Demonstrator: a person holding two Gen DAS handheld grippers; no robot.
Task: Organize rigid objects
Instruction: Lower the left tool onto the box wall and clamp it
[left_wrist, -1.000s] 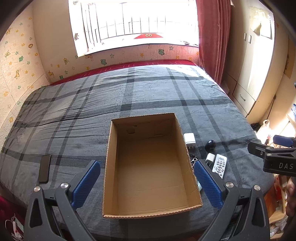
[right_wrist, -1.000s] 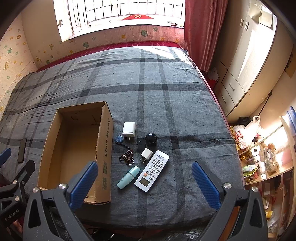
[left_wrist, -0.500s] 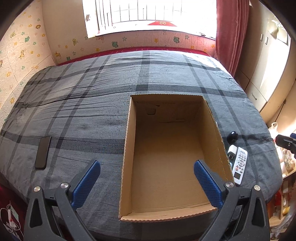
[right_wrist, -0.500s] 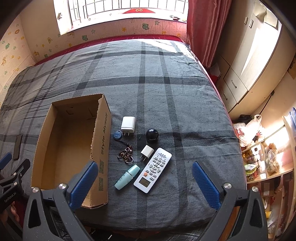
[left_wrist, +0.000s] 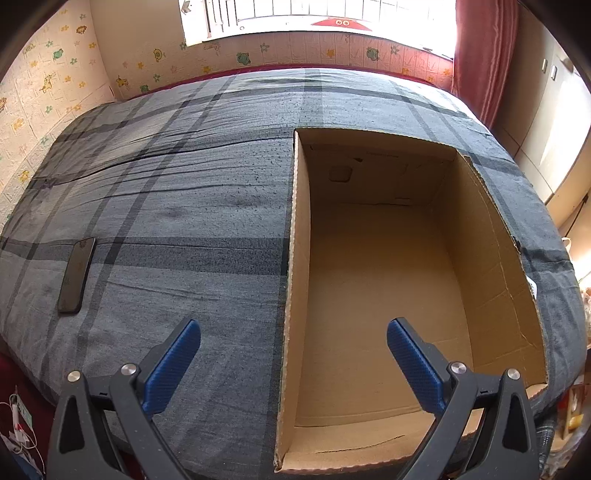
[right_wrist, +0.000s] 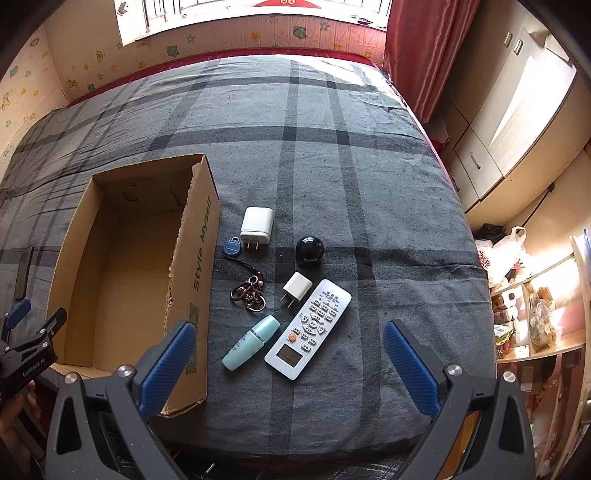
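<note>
both hand-held grippers (left_wrist: 293, 356) (right_wrist: 288, 356) spread, above bed (right_wrist: 369, 177)

Cardboard box (left_wrist: 373, 295) open-topped (nothing inside), bare blanket (right_wrist: 369, 166) beyond clustered remote (right_wrist: 308, 328), keys (right_wrist: 249, 293) seemingly near box wall

A cardboard box (right_wrist: 129, 266) is sitting on the bed (right_wrist: 388, 206), and a phone (left_wrist: 76, 275) is lying well apart to its left. Right of the box, a large charger (right_wrist: 256, 223) is lying farthest back, with a key fob (right_wrist: 232, 246) just beside it and a round object (right_wrist: 310, 252) to its right. Nearer, a key ring (right_wrist: 251, 293), small charger (right_wrist: 296, 288) and remote control (right_wrist: 308, 328) are lying, with a small bottle (right_wrist: 251, 342) touching the remote's left side.
</note>
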